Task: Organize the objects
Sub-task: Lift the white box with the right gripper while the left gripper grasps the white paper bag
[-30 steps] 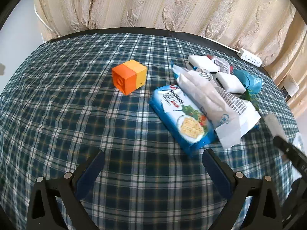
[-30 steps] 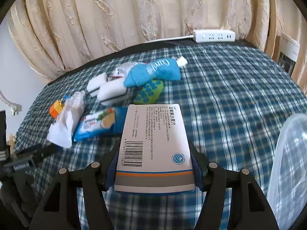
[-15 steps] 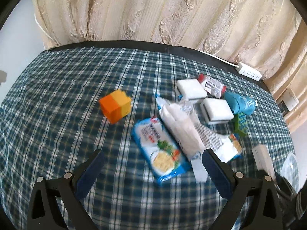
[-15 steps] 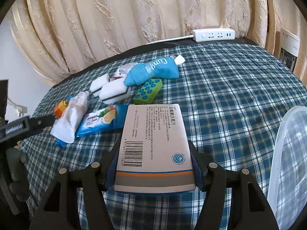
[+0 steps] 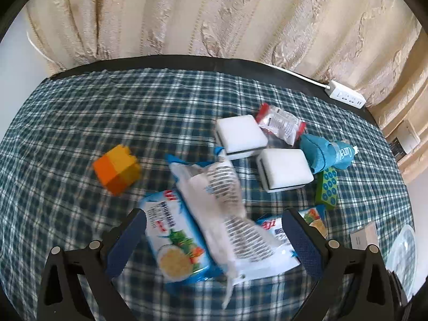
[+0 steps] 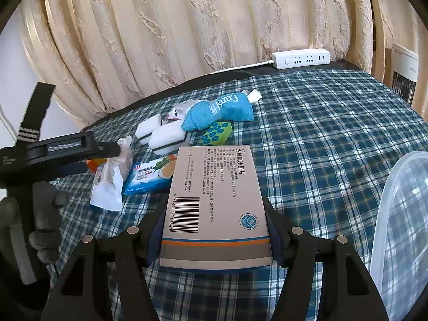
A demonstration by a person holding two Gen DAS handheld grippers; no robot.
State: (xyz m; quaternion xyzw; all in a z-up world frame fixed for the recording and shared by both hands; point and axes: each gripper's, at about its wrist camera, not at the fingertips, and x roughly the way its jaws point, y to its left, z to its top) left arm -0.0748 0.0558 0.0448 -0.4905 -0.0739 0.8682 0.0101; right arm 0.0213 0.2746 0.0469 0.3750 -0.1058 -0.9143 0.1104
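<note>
My right gripper (image 6: pixel 214 206) is shut on a grey medicine box (image 6: pixel 216 200) with a barcode, held above the plaid tablecloth (image 6: pixel 321 133). My left gripper (image 5: pixel 212 224) is open and hovers over a blue noodle packet (image 5: pixel 174 246) and a crumpled white wrapper (image 5: pixel 222 214), touching neither. An orange and yellow block (image 5: pixel 116 169) lies to their left. Behind them sit two white sponges (image 5: pixel 240 136), a red and white sachet (image 5: pixel 281 124), a blue Curel pouch (image 5: pixel 326 155) and a green dotted block (image 5: pixel 327 187).
A clear plastic container (image 6: pixel 401 227) stands at the right edge of the table. A white power strip (image 6: pixel 302 58) lies at the back before the beige curtain. A gloved hand (image 6: pixel 45 214) holds the left gripper's handle at the left of the right wrist view.
The left gripper has moved over the packets, which now lie between its jaws in its view. In the right wrist view it has come in further from the left. The box stays gripped.
</note>
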